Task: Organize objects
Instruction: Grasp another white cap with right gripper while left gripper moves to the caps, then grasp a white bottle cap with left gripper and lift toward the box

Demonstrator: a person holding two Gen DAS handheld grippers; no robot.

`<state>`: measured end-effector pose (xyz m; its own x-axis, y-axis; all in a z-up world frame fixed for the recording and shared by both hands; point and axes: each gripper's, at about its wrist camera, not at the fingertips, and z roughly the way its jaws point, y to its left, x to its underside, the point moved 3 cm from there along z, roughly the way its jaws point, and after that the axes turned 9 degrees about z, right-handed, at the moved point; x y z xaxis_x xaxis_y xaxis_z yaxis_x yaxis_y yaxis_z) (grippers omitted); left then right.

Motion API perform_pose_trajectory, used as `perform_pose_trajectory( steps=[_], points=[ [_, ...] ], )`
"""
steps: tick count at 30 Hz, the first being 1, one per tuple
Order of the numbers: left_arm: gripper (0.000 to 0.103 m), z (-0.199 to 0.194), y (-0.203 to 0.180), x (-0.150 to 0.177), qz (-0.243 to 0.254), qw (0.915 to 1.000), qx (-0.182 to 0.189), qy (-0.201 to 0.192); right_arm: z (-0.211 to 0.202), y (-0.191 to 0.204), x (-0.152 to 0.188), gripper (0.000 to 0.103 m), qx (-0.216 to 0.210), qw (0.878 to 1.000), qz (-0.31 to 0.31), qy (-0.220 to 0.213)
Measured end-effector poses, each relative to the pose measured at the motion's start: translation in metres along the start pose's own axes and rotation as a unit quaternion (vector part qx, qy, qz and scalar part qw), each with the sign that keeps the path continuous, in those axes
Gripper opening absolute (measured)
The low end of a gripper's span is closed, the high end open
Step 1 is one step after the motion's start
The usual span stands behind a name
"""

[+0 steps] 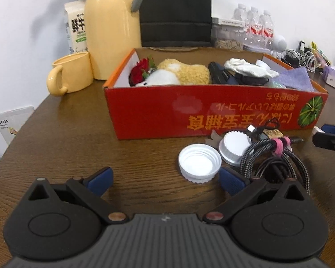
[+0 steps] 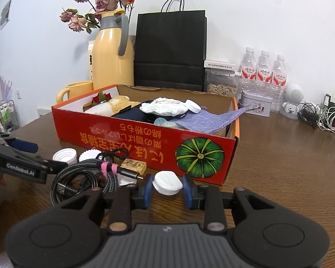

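Observation:
My right gripper (image 2: 168,192) is shut on a small white rounded case (image 2: 167,182), low over the table in front of the red cardboard box (image 2: 145,143). My left gripper (image 1: 166,179) stands open above the wood; an upturned white cap (image 1: 199,165) lies just beyond its right finger. A second white cap (image 1: 234,147) and a coiled braided cable with a pink tie (image 1: 277,158) lie beside it. The box (image 1: 167,114) holds a plush toy (image 1: 181,72), a red flower, white cloth, a dark item and a purple cloth (image 2: 203,120). The left gripper (image 2: 42,156) also shows at the left edge of the right wrist view.
A yellow jug (image 1: 112,26) and yellow mug (image 1: 70,76) stand behind the box on the left. A black paper bag (image 2: 170,49), water bottles (image 2: 264,71), a tin (image 2: 255,106) and tangled chargers (image 2: 321,116) line the back. A small printed block (image 2: 132,165) sits by the cable.

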<state>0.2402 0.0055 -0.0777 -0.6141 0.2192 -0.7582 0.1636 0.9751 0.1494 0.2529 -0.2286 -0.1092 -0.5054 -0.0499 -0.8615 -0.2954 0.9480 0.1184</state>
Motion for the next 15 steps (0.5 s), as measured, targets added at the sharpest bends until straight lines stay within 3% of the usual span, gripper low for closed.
perform_pose_trajectory(
  steps=[12, 14, 15],
  points=[
    [0.103, 0.0088, -0.007, -0.0073, -0.001, 0.9998, 0.022, 0.001, -0.0006, 0.0003, 0.0001, 0.028, -0.001, 1.0, 0.0, 0.002],
    [0.098, 0.0072, -0.0074, -0.007, -0.001, 0.9999, 0.017, -0.001, -0.0007, 0.0002, 0.0001, 0.028, -0.001, 1.0, 0.0, 0.001],
    [0.089, 0.0054, -0.0079, -0.0068, 0.0, 0.9999, 0.015, -0.005, -0.0005, 0.0002, 0.0001, 0.028, -0.001, 1.0, 0.0, 0.002]
  ],
)
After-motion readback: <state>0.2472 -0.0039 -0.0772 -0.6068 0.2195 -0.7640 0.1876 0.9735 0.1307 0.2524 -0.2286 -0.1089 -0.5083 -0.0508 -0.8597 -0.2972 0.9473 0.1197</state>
